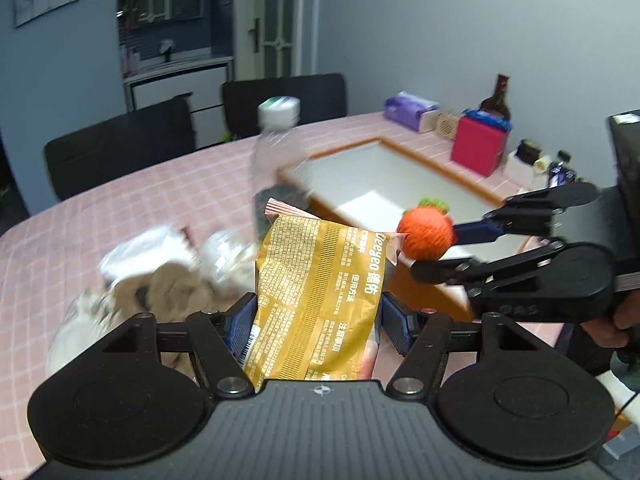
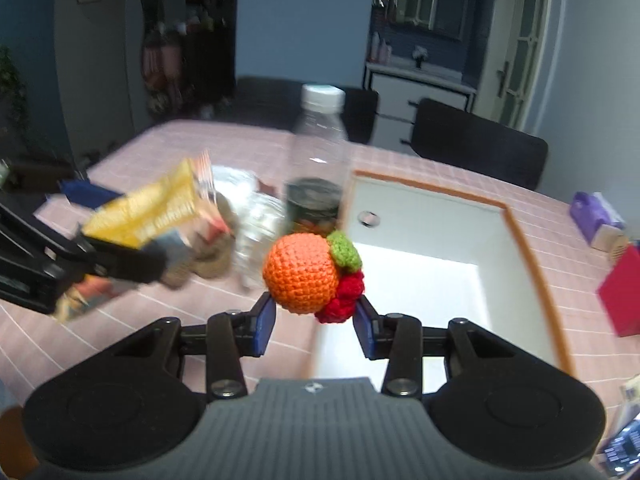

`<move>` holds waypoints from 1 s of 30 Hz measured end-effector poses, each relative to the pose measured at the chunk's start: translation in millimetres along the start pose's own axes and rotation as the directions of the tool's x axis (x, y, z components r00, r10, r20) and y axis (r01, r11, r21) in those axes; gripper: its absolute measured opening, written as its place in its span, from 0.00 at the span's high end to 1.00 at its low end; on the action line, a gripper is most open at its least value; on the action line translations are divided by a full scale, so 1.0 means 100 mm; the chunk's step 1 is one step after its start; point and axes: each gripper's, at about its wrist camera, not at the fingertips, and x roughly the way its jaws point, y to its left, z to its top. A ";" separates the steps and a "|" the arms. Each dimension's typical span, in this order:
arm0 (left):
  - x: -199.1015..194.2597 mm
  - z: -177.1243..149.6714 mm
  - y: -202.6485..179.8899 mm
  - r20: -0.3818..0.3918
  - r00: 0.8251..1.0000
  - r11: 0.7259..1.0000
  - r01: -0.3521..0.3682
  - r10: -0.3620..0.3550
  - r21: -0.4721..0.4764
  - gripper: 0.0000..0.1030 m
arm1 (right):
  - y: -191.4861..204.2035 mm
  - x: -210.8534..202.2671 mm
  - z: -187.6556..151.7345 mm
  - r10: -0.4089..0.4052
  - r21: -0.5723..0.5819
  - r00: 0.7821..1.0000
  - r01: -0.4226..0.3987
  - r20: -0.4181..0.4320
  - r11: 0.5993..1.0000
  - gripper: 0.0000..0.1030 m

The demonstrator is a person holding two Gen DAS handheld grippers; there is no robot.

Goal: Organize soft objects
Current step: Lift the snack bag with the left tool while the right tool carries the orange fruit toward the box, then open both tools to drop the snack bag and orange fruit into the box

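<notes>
Right wrist view: right gripper (image 2: 315,316) clamps crochet orange (image 2: 302,272) beside white bin (image 2: 520,236), left gripper (image 1: 316,320) pinches gold packet (image 1: 320,300) above table; both look mid-carry, next prob. release over bin.

Left of the left tongs (image 1: 316,320), a pale heap (image 1: 160,276) on the table (image 1: 120,200) is too blurred to identify. The yellow packet (image 1: 316,296) hides the inner faces of these tongs, and its lower end disappears behind their body. Beyond the packet, the bottle's (image 1: 276,136) lower half is smeared and partly covered. In the right wrist view, the packet (image 2: 148,210) and the crumpled things (image 2: 256,228) left of the right tongs (image 2: 316,320) are blurred too. The crochet ball (image 2: 302,272) covers part of the white box (image 2: 424,280), whose near wall is hidden by the tongs. The red box (image 2: 620,292) far right is cut by the frame edge.
</notes>
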 end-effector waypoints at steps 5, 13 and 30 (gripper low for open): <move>0.26 0.30 -0.30 -0.026 0.998 0.998 0.060 -0.059 0.029 0.26 | -0.44 0.23 -0.03 -0.042 0.022 0.992 0.045 -0.119 0.999 0.59; 1.00 0.68 -0.69 -0.162 0.984 0.995 0.088 -0.078 0.056 0.26 | -0.93 0.61 -0.18 -0.130 0.014 0.967 0.136 -0.217 0.991 0.59; 1.95 0.83 -1.08 -0.350 0.937 0.987 0.066 -0.010 0.148 0.27 | -1.18 0.87 -0.36 -0.101 -0.010 0.941 0.104 -0.324 0.995 0.60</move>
